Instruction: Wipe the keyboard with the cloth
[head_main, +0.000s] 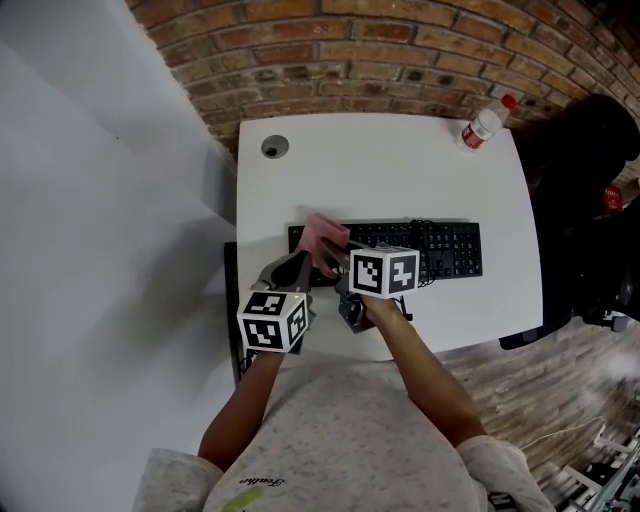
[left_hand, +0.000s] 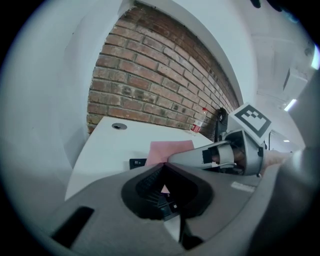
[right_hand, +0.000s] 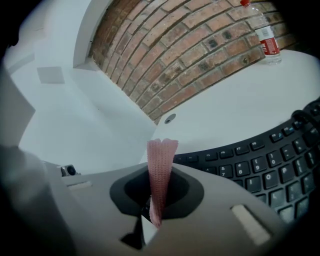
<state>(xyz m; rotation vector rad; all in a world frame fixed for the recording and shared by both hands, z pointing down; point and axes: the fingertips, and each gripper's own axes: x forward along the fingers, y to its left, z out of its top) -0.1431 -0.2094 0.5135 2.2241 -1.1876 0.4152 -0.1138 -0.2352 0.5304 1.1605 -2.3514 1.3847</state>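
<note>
Holding: cloth (right_hand: 162, 156) is pinched by right gripper (right_hand: 159, 176).
Left gripper (left_hand: 163, 167): closed, empty.
Risk: cloth may be tugged loose by keyboard (right_hand: 260, 172) keys.

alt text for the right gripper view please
The right gripper is shut on a folded pink cloth that stands up between its jaws, close over a black keyboard on a white desk. A plastic bottle stands far back, near a brick wall.
</note>
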